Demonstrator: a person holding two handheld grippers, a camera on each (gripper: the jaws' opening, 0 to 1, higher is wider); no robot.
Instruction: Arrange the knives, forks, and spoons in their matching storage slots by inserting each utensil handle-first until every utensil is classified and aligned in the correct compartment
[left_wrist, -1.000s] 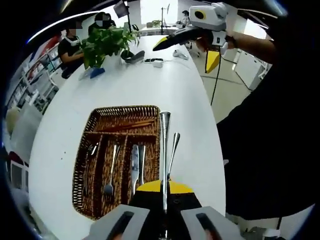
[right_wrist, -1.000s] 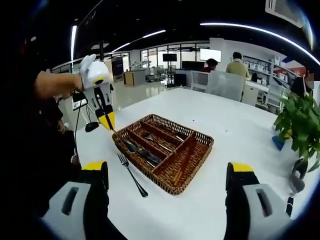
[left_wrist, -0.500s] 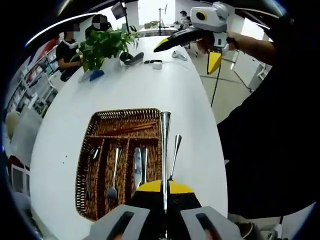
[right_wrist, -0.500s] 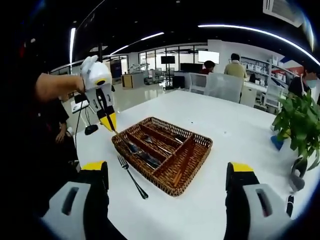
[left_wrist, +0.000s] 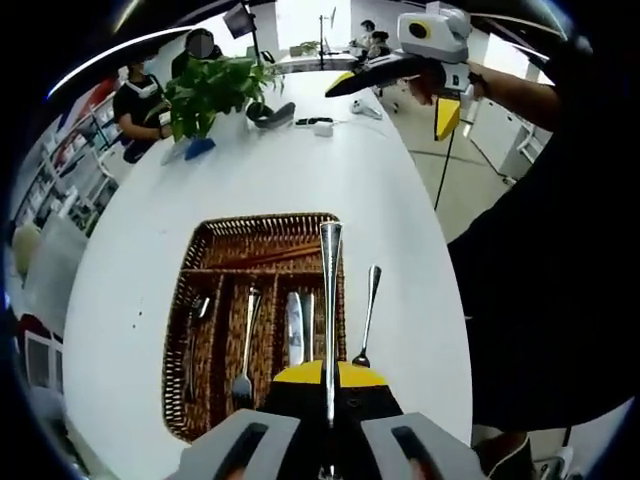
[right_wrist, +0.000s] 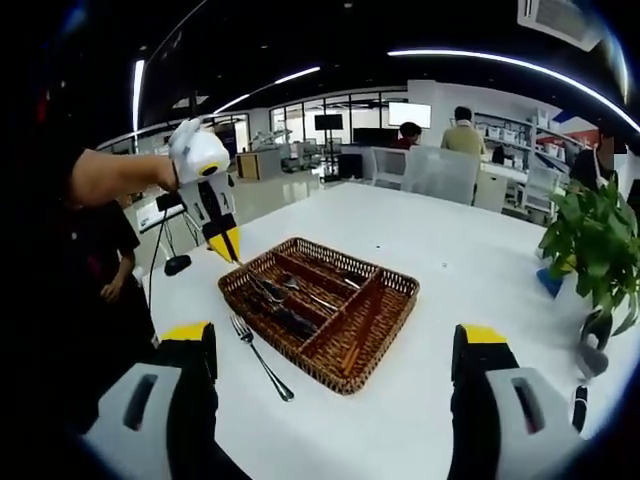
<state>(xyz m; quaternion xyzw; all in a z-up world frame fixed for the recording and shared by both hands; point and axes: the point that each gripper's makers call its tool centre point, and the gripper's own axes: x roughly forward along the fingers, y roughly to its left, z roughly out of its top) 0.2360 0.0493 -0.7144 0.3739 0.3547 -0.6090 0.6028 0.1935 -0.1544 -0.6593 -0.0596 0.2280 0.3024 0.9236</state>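
Left gripper (left_wrist: 329, 385) clamps a knife (left_wrist: 330, 300) at frame centre over the basket (left_wrist: 200, 300); a fork (left_wrist: 366, 315) lies right. Right gripper (right_wrist: 335, 360) gapes empty.

Left gripper view: looks steeply down from above the tabletop (left_wrist: 300, 160), close over the wicker tray (left_wrist: 205, 260). Right gripper view: faces across the tabletop (right_wrist: 450, 270) from its near edge, farther off. Both share the wicker tray (right_wrist: 390, 300) and tabletop.
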